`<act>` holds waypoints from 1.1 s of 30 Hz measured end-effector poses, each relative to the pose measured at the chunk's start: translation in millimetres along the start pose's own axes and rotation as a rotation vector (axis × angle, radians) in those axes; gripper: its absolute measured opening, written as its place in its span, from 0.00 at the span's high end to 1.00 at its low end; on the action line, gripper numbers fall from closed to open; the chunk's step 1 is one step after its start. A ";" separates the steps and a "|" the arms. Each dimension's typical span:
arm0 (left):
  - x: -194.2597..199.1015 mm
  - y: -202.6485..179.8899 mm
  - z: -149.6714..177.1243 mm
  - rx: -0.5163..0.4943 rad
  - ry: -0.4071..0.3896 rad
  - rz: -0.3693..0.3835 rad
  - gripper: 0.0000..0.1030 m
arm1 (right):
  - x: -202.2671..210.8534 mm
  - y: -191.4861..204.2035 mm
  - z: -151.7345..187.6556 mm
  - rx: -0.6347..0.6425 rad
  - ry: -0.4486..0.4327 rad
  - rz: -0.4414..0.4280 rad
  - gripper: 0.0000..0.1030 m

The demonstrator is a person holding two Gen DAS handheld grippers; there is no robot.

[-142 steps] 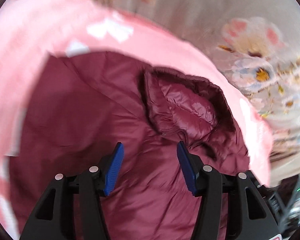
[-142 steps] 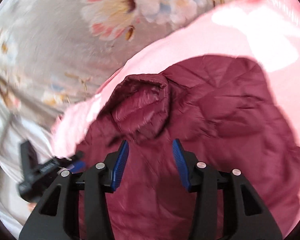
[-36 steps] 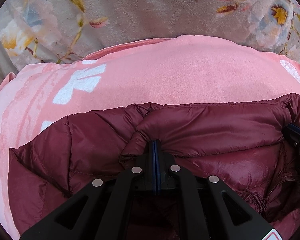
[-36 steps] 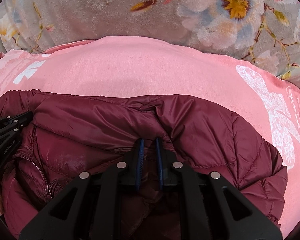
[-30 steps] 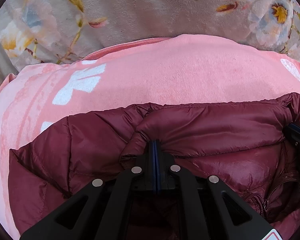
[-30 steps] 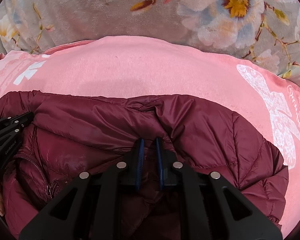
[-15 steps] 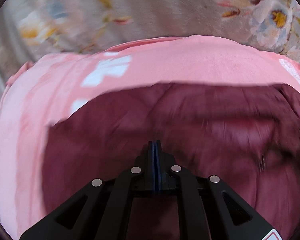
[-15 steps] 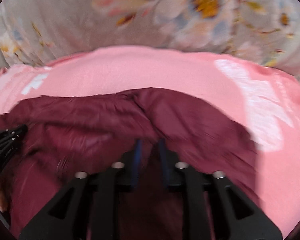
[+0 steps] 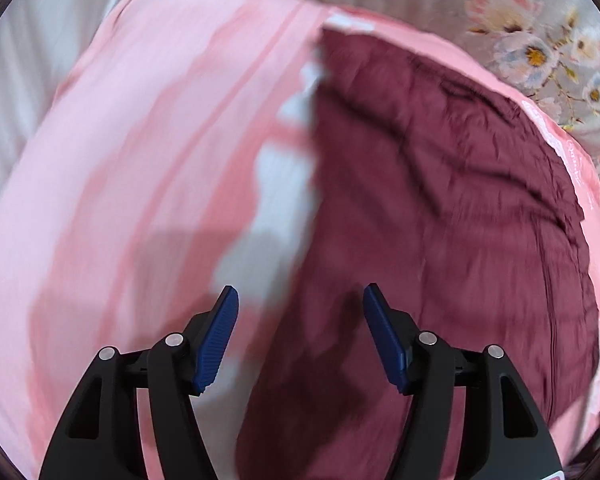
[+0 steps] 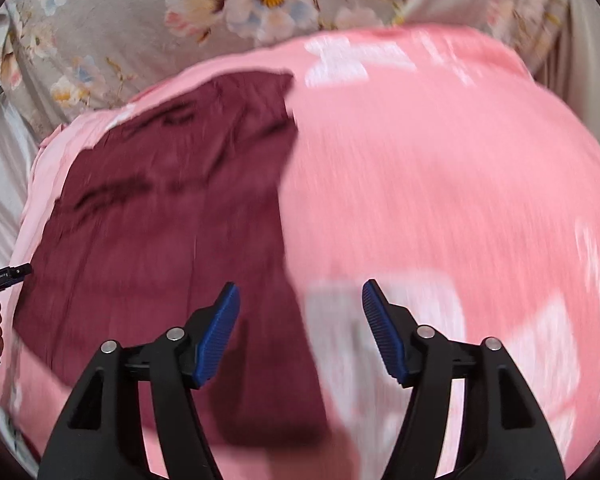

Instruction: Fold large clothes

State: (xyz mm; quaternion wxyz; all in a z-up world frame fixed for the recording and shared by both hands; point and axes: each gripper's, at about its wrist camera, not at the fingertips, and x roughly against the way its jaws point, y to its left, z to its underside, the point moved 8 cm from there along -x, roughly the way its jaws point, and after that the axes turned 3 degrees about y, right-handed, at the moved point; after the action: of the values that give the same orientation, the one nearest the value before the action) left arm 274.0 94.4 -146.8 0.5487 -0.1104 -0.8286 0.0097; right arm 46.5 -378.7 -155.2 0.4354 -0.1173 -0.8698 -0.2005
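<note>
Pink blanket (image 9: 132,184) with white patches covers the surface under both grippers, all of it streaked with motion blur. Nearest the left wrist camera, the left gripper (image 9: 300,332) has its jaws wide, having just been opening, with nothing between the blue pads; below them lies the jacket's near left edge. The right gripper (image 10: 300,330) is likewise spread wide (also just opened) and empty, over the jacket's right edge and a white patch. The maroon jacket (image 10: 172,216) lies flat on the blanket, folded into a rough rectangle, its seams too blurred to read. Beyond the blanket spreads a grey floral sheet (image 10: 112,40).
</note>
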 end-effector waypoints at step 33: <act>274.3 -23.2 121.2 -0.029 -0.391 0.344 0.98 | 271.2 34.7 47.2 -0.047 -0.578 -0.215 0.97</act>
State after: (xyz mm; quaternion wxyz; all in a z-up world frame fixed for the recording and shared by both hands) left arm 57.1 137.7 57.0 0.3665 -0.2537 -0.8881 0.1123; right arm -134.9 -318.5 46.0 0.1435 -0.0870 -0.9601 -0.2239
